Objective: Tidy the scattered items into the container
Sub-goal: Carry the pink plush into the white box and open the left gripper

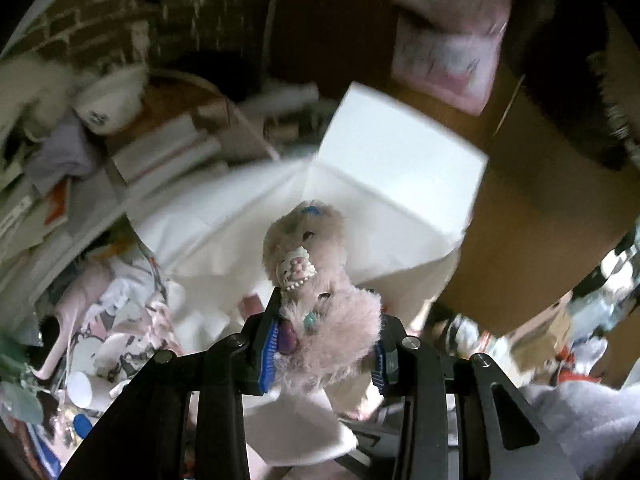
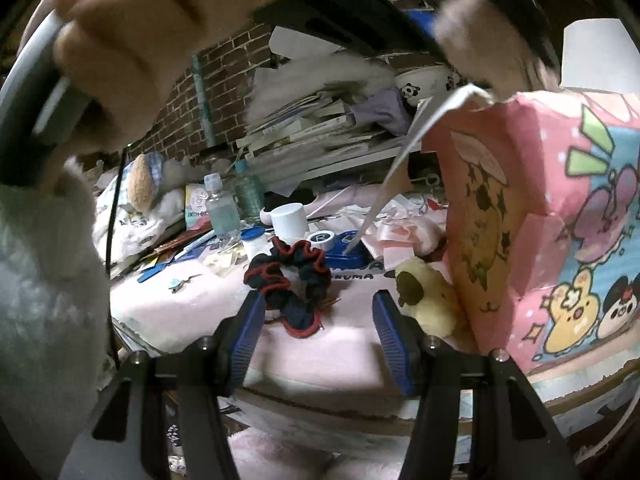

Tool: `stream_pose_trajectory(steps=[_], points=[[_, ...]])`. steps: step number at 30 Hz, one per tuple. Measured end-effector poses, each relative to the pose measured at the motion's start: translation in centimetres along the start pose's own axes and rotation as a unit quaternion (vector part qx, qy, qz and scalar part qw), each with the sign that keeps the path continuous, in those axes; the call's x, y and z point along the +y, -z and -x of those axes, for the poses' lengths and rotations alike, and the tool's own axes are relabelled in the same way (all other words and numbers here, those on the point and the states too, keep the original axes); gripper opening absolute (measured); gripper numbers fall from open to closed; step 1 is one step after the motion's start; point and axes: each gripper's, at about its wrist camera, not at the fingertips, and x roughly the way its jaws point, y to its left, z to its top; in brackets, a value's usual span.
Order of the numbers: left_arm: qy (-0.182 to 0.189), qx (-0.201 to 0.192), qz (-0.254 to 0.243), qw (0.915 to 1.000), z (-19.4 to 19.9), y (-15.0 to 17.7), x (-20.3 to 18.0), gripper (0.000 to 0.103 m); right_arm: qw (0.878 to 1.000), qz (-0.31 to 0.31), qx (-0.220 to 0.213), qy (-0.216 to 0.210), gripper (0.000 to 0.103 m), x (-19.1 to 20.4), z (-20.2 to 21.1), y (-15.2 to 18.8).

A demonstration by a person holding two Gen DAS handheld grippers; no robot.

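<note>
Brick wall and heaped clutter fill the left wrist view, where the left gripper (image 1: 326, 344) is clamped on a pink plush toy (image 1: 320, 280) held in the air over white paper (image 1: 392, 160). From the right wrist, the right gripper (image 2: 320, 332) stands wide apart and empty over a pink blanket (image 2: 192, 300), a dark scrunchie (image 2: 292, 276) between its fingertips, a yellow plush (image 2: 428, 300) touching the pink cartoon-printed container (image 2: 540, 220) at the blanket's right edge.

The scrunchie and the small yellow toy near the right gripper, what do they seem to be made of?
Scrunchie: soft dark fabric, matte, gathered in ruffles with red edging. Yellow toy: probably plush, with a fuzzy pile surface and a darker patch.
</note>
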Motion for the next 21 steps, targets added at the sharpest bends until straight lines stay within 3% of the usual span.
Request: stream_pose_trajectory(steps=[4,12,14,16,21], points=[[-0.044,0.043,-0.005,0.9981,-2.3,-0.7,0.0,0.031,1.000,-0.005,0.001,-0.003,0.053,-0.2,-0.1,0.1],[-0.056,0.084,-0.014,0.9948,-4.6,-0.7,-0.2,0.037,1.000,-0.014,0.003,-0.005,0.053,-0.7,-0.1,0.1],[-0.060,0.079,-0.019,0.9949,-4.4,-0.6,-0.5,0.042,1.000,-0.016,0.003,-0.003,0.053,-0.9,-0.1,0.2],[-0.062,0.066,-0.026,0.9956,-3.8,-0.5,-0.8,0.065,1.000,-0.018,0.003,-0.001,0.053,-1.0,-0.1,0.2],[-0.054,0.014,-0.033,0.9979,-1.2,0.0,-1.4,0.082,1.000,-0.012,0.000,0.009,0.053,-0.9,-0.1,0.3]])
